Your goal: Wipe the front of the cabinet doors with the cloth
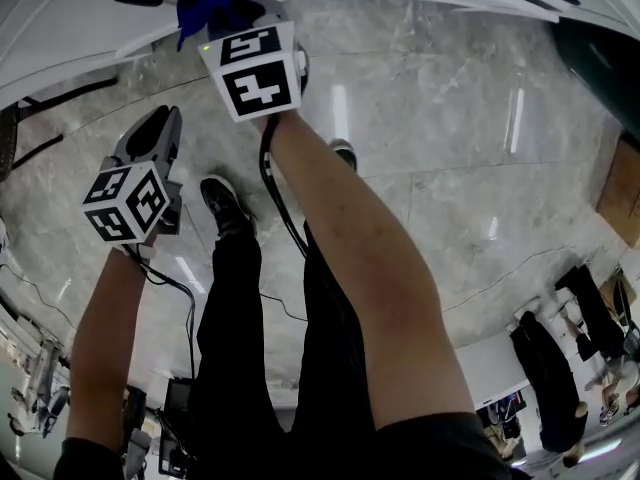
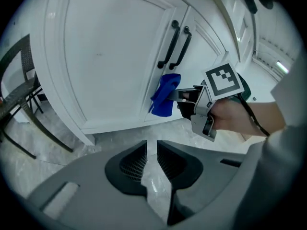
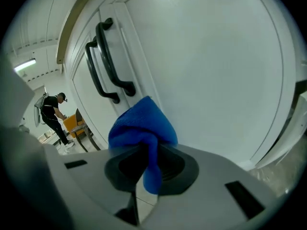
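In the head view, the right tongs (image 1: 222,8) at top centre are clamped on the blue cloth (image 1: 205,0), which is held against the white cabinet doors (image 1: 70,23). The left tongs (image 1: 160,118) hang at lower left, apart from the doors, above the grey marble floor (image 1: 450,168), which lies open towards the right.

In the left gripper view, the jaws stand nearly together with only a slit of floor between them and nothing gripped. The cloth touches the door just below the paired black handles (image 2: 175,44), at the seam. A broad plain panel spreads to the left, and a dark chair (image 2: 17,90) stands at the left edge.

In the right gripper view, the cloth bunches between the jaws, pressed on the door's frame beside the handles' lower ends. The smooth panel runs rightward to its raised border (a person (image 3: 52,110) stands far off at the left).
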### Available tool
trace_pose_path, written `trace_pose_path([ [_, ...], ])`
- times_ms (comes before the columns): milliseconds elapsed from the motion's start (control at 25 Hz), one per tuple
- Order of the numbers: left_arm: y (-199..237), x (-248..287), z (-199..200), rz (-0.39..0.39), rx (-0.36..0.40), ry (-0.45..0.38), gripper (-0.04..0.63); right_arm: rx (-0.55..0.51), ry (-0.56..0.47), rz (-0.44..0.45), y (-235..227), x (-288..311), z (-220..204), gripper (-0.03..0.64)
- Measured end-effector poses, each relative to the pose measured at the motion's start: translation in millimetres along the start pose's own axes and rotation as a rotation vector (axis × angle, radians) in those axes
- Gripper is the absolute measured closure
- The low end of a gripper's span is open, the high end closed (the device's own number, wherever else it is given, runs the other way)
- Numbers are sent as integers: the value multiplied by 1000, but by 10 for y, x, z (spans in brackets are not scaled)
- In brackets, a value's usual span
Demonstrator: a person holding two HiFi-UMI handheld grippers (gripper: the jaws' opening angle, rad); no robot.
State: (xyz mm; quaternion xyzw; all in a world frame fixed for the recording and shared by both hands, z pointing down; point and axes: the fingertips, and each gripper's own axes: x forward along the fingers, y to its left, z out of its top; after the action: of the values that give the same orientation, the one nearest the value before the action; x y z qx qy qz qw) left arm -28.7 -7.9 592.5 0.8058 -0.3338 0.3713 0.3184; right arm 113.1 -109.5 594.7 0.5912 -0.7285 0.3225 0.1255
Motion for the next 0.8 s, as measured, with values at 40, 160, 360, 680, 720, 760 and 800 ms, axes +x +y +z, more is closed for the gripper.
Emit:
trace_pose_path([
  [40, -10, 10, -26, -3, -9, -2, 528, -3, 0, 0, -49, -6, -10, 575],
  [160, -128, 73, -26, -23, -11, -17, 528, -8, 5, -33, -326, -83, -54, 575],
  [360, -582, 216, 128, -77, -9, -46, 528, -32, 23, -115, -1028, -343, -124, 575],
  [680, -1141, 454, 153, -129, 20, -34, 528, -7, 20, -221, -1912, -706, -258, 575],
  [720, -1194, 483, 140, -132, 26, -28, 528, -10, 19, -223, -1975, -739, -269, 575],
  [760, -1241, 506, 127, -136, 30, -22, 528, -12, 18, -226, -2028, -771, -283, 575],
  [800, -1280, 522, 112, -140, 30, -18, 528, -12, 19, -231, -2074, -804, -301, 575],
])
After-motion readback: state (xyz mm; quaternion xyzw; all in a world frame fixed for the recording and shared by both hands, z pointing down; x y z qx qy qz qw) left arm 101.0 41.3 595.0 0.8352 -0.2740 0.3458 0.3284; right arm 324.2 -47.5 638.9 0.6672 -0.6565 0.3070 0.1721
